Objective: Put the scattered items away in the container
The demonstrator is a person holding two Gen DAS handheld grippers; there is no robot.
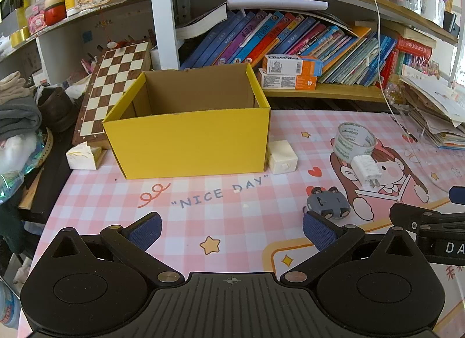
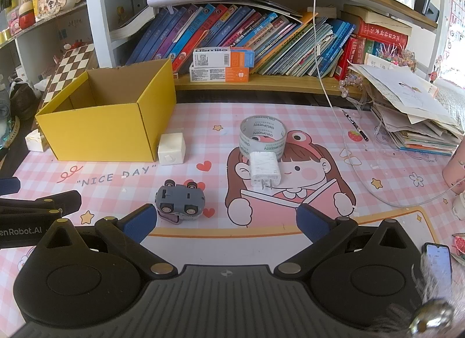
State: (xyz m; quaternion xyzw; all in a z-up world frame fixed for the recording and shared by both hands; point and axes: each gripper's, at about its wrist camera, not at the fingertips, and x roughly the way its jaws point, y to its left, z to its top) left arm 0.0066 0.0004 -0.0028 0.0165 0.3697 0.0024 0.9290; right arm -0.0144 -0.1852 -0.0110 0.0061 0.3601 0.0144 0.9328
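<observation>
Chessboard [image 1: 116, 82], books [image 1: 290, 39], phone [image 2: 438, 262]

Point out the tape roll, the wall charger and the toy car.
Clear tape roll [image 2: 263, 134]: right wrist view, front wall.
White wall charger [image 2: 265, 168]: right wrist view, flat top face.
Grey toy car [image 2: 178, 200]: right wrist view, underside.

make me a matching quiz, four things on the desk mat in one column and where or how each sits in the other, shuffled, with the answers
Things:
1. toy car
2. tape roll
3. white charger
4. white cube

Places or states:
A. against the yellow box's corner
B. upside down, wheels up
C. prongs pointing toward the camera
D. standing on its edge, just behind the charger

Pairs: 1-B, 2-D, 3-C, 4-A
</observation>
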